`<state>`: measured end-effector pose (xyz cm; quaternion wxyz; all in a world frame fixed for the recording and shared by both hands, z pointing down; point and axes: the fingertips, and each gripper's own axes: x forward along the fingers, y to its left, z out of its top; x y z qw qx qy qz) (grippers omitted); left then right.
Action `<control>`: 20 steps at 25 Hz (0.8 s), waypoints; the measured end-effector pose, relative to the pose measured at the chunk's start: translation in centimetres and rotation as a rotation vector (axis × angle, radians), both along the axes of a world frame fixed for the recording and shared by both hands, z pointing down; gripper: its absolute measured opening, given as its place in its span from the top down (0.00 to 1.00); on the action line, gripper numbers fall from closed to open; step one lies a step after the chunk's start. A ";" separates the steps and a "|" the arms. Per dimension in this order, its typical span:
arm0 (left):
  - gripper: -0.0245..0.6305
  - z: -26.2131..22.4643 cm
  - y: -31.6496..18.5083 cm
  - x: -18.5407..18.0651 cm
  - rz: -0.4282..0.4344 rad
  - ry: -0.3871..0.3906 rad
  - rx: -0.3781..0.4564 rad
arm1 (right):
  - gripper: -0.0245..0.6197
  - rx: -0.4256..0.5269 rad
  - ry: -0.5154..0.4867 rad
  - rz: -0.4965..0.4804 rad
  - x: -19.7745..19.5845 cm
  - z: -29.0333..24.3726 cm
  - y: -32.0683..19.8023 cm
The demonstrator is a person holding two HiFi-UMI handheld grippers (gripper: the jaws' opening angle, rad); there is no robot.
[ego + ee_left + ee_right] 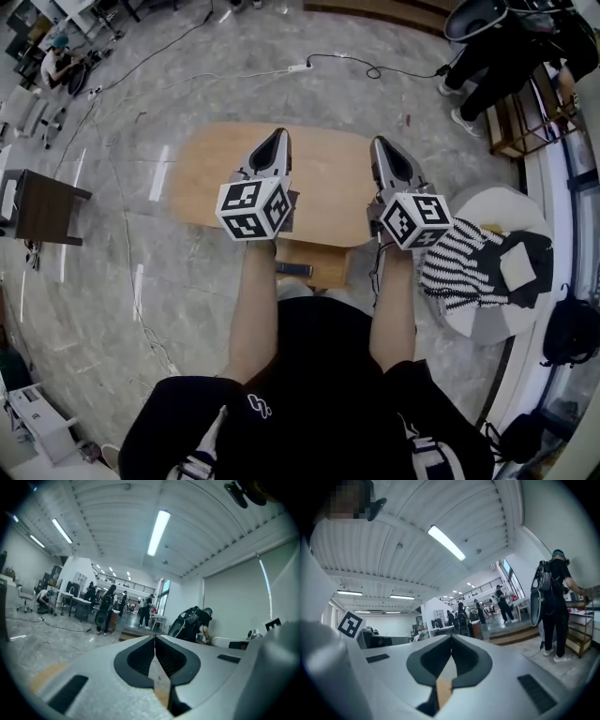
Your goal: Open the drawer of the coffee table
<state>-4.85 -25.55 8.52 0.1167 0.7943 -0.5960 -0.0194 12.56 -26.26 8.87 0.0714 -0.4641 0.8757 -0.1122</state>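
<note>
Below the head camera, mid-floor: an oval wooden coffee table.
- The drawer juts past the table's near edge, toward the person's legs, and looks pulled out.
- A small dark flat thing sits at the drawer's left end. Can't tell what it is.

Around it:
- A white round seat stands just off the table's right end. It carries a black-and-white striped garment and a black garment.
- A dark brown side table stands well apart, off the left end.
- A white power strip and loose cables lie on the floor beyond the far edge.
- A person in black stands at a wooden rack, far right.
- A black backpack sits on the floor near the seat.

Grippers: both are held side by side over the tabletop in the head view, clear of it, marker cubes toward the person. Both gripper views look out level across the room, not at the table.

- Left gripper: fingers are pressed together tip to tip, with nothing between them and touching nothing.
- Right gripper: fingers are also fully together and empty. Its view has the person at the rack on the right.
</note>
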 end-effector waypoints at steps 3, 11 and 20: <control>0.94 -4.1 -0.9 0.4 -0.013 0.065 0.066 | 0.95 0.103 0.094 0.053 0.4 -4.2 -1.0; 0.95 -8.7 0.0 3.8 0.032 -0.073 0.179 | 0.95 0.241 0.103 0.125 0.3 -9.4 -0.2; 0.95 -9.3 -0.2 4.2 0.029 -0.152 0.201 | 0.95 0.258 0.182 0.100 -1.2 -9.3 -0.4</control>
